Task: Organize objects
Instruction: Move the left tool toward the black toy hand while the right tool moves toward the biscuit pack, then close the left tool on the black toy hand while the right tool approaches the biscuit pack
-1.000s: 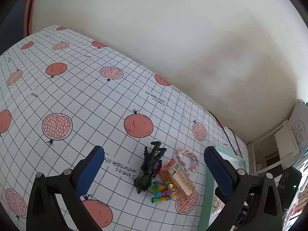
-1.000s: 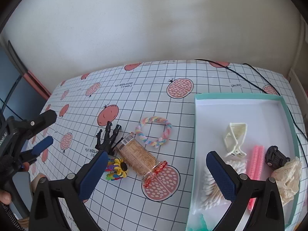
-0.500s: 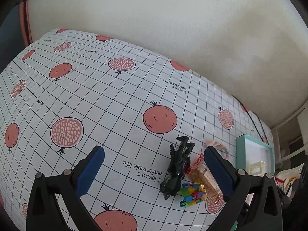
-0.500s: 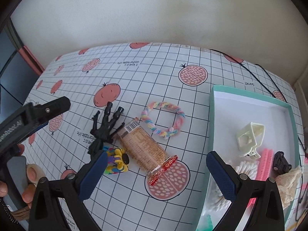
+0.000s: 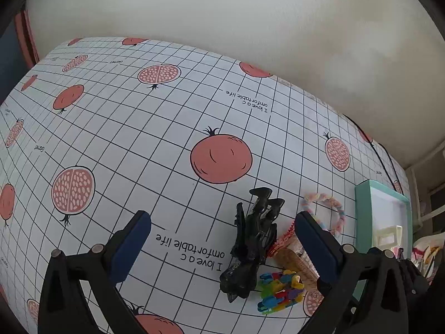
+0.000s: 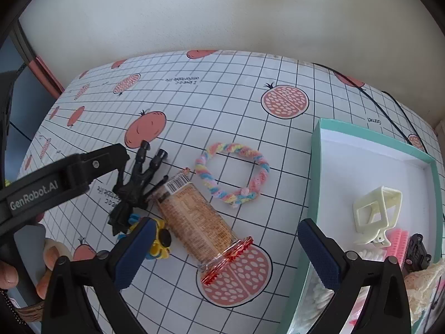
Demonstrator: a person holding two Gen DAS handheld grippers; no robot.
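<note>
Closing in over the last second, my left gripper (image 5: 222, 239) now frames the black toy figure (image 5: 251, 246) on the tablecloth (image 5: 125, 139), beside the teal box (image 6: 317, 172); jaws wide, empty. My right gripper (image 6: 226, 246) hangs open, empty, above the snack packet (image 6: 200, 222).

You see white tablecloth (image 6: 222, 89), black grid, red pomegranates. Black toy figure (image 5: 251, 246). Pastel braided ring (image 6: 232, 171): pink, yellow, blue. Tan snack pack (image 6: 194, 220), red crimped ends. Teal box (image 6: 315, 172), white inside. Blue pads (image 6: 135, 253) on your right gripper (image 6: 226, 253).
</note>
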